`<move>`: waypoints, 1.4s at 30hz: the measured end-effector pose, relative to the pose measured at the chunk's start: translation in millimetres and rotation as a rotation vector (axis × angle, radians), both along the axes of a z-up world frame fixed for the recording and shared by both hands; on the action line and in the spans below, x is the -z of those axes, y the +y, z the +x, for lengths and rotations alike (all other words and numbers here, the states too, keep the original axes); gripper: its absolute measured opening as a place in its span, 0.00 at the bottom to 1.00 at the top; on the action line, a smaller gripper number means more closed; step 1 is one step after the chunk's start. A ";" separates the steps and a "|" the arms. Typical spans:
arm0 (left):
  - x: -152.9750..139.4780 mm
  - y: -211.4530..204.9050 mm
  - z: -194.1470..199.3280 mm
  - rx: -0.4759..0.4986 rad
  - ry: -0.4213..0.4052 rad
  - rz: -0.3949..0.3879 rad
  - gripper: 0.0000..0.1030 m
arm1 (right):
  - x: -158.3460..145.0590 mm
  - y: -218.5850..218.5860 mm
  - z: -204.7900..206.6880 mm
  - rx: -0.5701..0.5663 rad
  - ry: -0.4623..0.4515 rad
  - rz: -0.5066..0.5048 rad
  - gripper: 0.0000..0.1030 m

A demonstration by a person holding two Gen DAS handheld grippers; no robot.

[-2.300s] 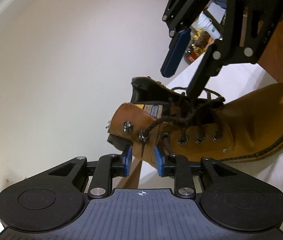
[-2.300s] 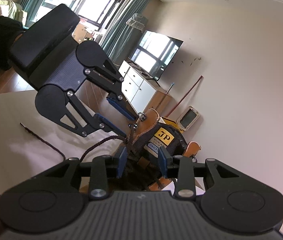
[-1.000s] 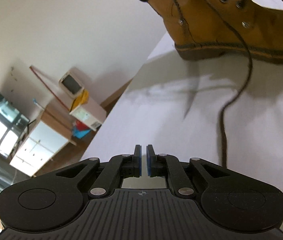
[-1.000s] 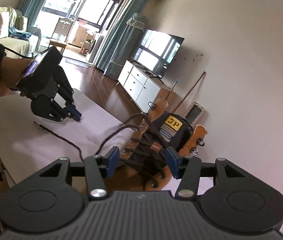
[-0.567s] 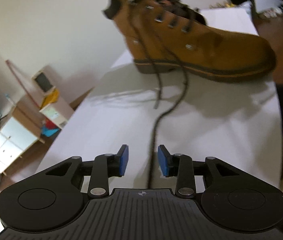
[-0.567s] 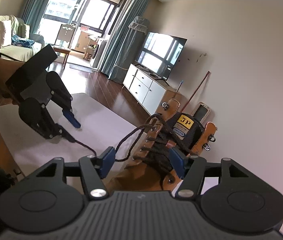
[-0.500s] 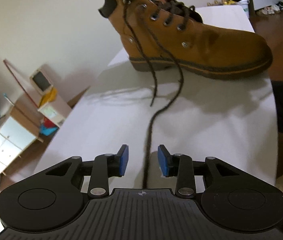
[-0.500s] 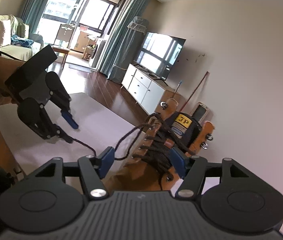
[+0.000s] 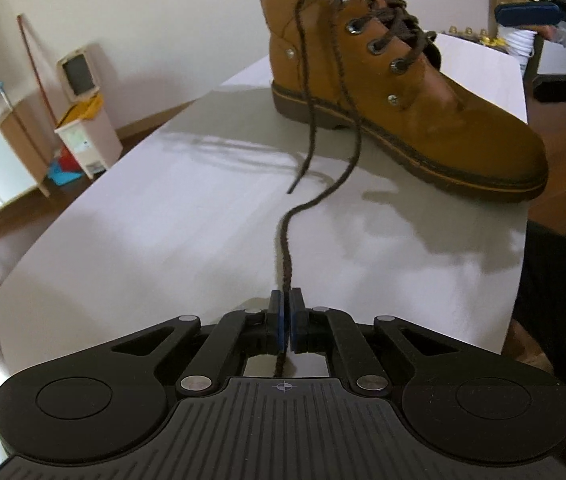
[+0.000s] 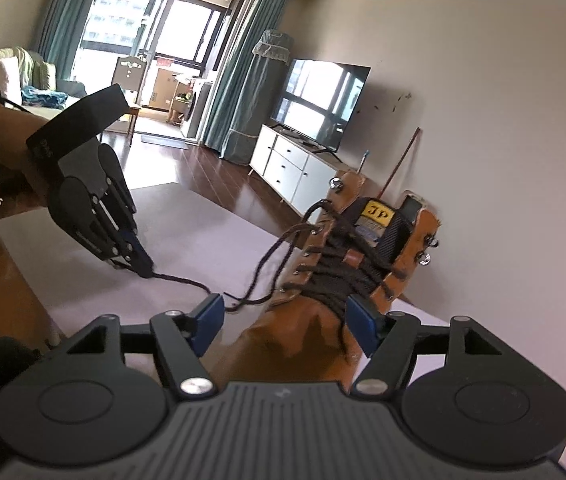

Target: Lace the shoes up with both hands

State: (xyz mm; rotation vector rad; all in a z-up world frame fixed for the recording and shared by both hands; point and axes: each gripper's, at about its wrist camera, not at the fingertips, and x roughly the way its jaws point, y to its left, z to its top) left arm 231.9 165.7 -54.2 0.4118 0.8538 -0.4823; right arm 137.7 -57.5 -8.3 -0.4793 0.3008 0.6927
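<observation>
Left wrist view: our left gripper (image 9: 285, 322) clamps the lace (image 9: 285, 240); boot (image 9: 403, 80) top is cropped. Our right gripper (image 10: 285, 326) stands apart, hiding the toe.

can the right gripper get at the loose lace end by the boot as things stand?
Probably yes. The right gripper is open above the boot's toe, and the loose lace end lies bare on the table beside it. The left gripper holds the other lace further off.

Living room in daylight

Tall windows (image 10: 171, 28) with teal curtains (image 10: 243, 76) brighten dark wood floor (image 10: 203, 172). A television (image 10: 323, 104) sits on a white cabinet (image 10: 295, 172) against a plain wall (image 10: 483, 80). A pale sofa (image 10: 11, 76) stands far left.
</observation>
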 end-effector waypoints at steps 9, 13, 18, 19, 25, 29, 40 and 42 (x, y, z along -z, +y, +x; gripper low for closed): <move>-3.3 -11.7 -16.3 -0.025 -0.015 0.002 0.02 | 0.6 0.0 -4.4 -0.020 0.009 0.021 0.70; -4.1 -16.4 -20.0 -0.014 -0.019 0.000 0.02 | -0.9 -1.1 -7.6 -0.018 0.004 0.021 0.70; -4.6 -20.6 -21.5 -0.006 -0.027 -0.004 0.02 | -0.9 -3.3 -12.5 -0.010 0.000 0.016 0.72; -4.6 -20.9 -21.5 -0.006 -0.028 -0.006 0.02 | -1.1 -3.5 -12.9 -0.011 0.000 0.015 0.72; -5.3 -0.4 -19.3 -0.120 0.030 -0.317 0.02 | -0.8 -5.0 -14.0 -0.024 0.066 0.065 0.72; -5.8 13.2 -17.8 -0.197 0.069 -0.525 0.02 | 2.4 -2.4 -14.7 -0.048 0.139 0.119 0.72; 5.4 26.7 -33.0 -0.384 0.188 -1.044 0.02 | 31.2 14.5 -14.5 -0.102 0.346 0.256 0.60; 3.5 19.2 -36.9 -0.374 0.187 -1.101 0.02 | 34.8 13.5 -9.6 -0.100 0.407 0.307 0.58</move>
